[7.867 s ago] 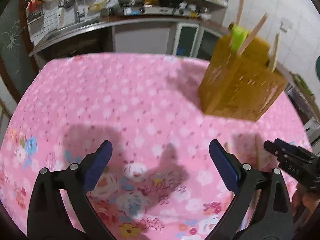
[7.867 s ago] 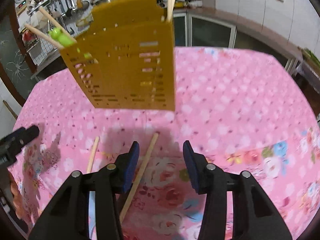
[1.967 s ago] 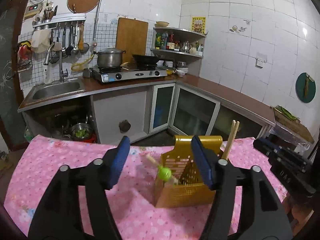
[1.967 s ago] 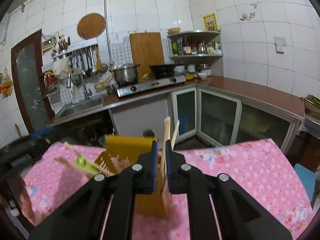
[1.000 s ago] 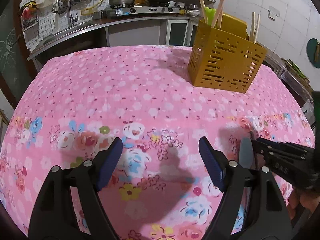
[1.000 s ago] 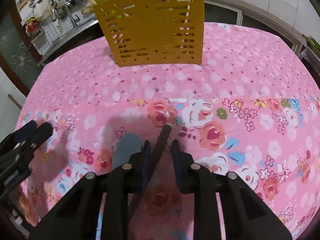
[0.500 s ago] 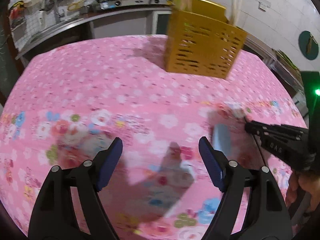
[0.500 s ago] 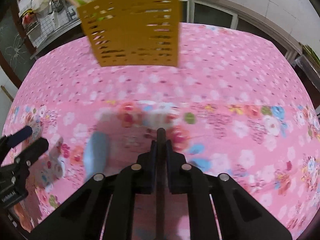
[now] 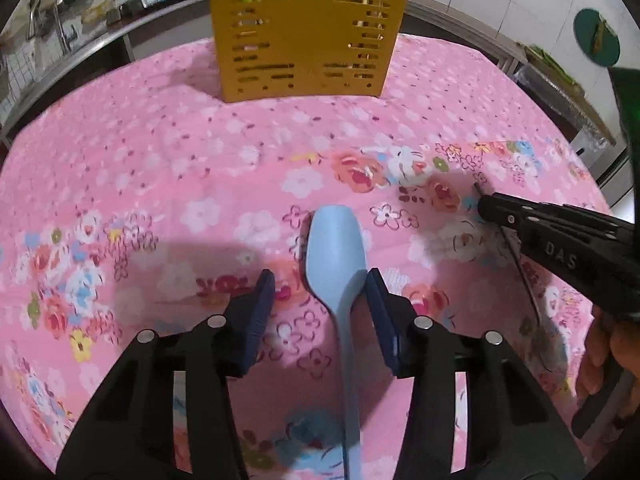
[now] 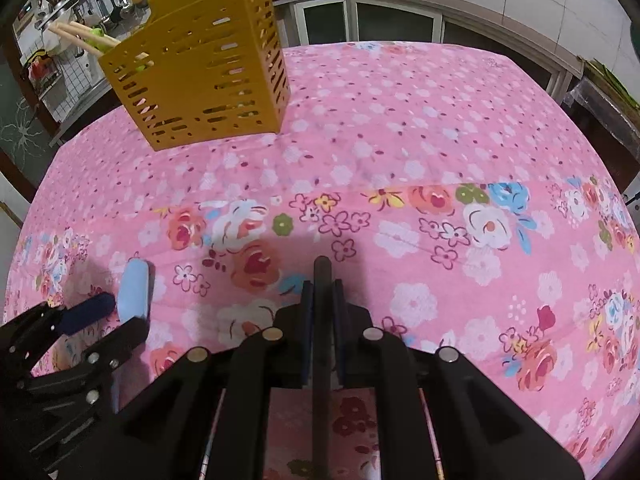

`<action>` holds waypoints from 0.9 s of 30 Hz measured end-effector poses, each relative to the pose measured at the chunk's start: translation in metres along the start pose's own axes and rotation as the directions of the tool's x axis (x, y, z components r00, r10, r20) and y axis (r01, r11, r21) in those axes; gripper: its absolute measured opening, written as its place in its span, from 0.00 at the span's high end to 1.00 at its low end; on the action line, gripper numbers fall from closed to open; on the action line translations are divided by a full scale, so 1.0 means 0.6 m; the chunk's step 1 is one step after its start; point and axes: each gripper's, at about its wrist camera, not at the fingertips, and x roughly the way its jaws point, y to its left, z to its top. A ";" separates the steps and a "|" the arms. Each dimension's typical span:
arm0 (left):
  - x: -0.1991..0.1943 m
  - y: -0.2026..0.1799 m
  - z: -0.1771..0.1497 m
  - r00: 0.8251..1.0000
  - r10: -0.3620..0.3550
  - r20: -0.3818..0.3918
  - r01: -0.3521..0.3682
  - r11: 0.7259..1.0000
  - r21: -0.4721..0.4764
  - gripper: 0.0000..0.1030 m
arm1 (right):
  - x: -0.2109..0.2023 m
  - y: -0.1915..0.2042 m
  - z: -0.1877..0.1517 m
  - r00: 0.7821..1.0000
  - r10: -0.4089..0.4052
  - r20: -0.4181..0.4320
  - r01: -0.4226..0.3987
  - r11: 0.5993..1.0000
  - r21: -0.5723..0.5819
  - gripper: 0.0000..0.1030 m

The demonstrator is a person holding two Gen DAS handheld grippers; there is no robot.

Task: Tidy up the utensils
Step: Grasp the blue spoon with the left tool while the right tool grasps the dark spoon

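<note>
A light blue spoon (image 9: 337,248) lies on the pink flowered tablecloth (image 9: 160,152), its bowl pointing away from me. My left gripper (image 9: 320,296) is open and straddles the spoon's neck without gripping it. The spoon's bowl also shows in the right wrist view (image 10: 134,290). My right gripper (image 10: 322,292) is shut on a thin black utensil (image 10: 322,272) and holds it low over the cloth; in the left wrist view it is at the right (image 9: 486,206). A yellow slotted utensil holder (image 9: 306,36) stands at the far side with chopsticks (image 10: 86,38) in it.
The table edge curves off on all sides. Kitchen counter, sink and cabinets (image 10: 360,12) lie beyond the table. The holder in the right wrist view (image 10: 200,76) stands far left. A person's hand (image 9: 612,356) holds the right gripper.
My left gripper has moved right and down over the blue spoon, and its jaws have narrowed around the neck. My right gripper stays shut on the black utensil and has shifted right.
</note>
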 end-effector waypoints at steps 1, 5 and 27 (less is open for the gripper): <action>0.001 -0.002 0.002 1.000 0.003 -0.006 -0.003 1.000 0.005 0.58 | 0.000 0.000 0.000 1.000 0.001 0.000 -0.001 1.000 0.000 0.91; 0.007 0.000 0.014 1.000 0.017 -0.013 -0.017 1.000 0.009 0.71 | 0.001 0.005 0.001 1.000 0.008 -0.002 -0.008 1.000 -0.006 0.91; 0.008 0.093 0.035 0.998 0.054 -0.031 -0.057 0.995 -0.081 0.66 | 0.015 0.026 0.018 0.998 0.043 -0.042 -0.044 0.999 -0.028 0.90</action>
